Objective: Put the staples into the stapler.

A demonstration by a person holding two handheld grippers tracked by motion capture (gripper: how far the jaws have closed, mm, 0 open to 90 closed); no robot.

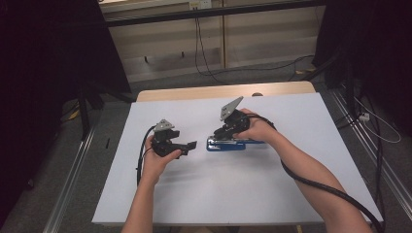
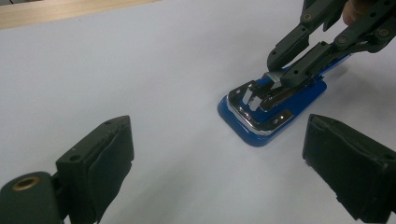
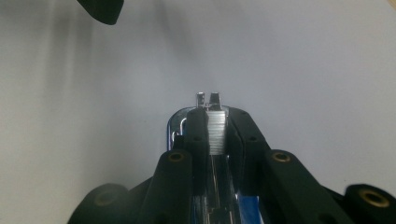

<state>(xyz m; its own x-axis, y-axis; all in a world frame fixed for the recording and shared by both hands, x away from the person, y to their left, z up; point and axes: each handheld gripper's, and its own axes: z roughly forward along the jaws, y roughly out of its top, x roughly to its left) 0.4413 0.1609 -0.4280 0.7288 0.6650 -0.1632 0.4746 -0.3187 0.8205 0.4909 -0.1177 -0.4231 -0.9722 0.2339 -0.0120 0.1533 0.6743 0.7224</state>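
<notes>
Bench [image 1: 291, 194]: light wooden top, visible as a strip along the far edge, with a white sheet [image 1: 218, 194] laid over nearly all of the rest. Only item lying directly on the sheet is a blue stapler [image 1: 233, 144] with a chrome metal upper part, roughly mid-bench, slightly right of centre, flat on its base and lengthwise left-right. A small round brownish mark or object [image 1: 257, 94] sits on the wood strip at the far edge; too small to identify.
</notes>
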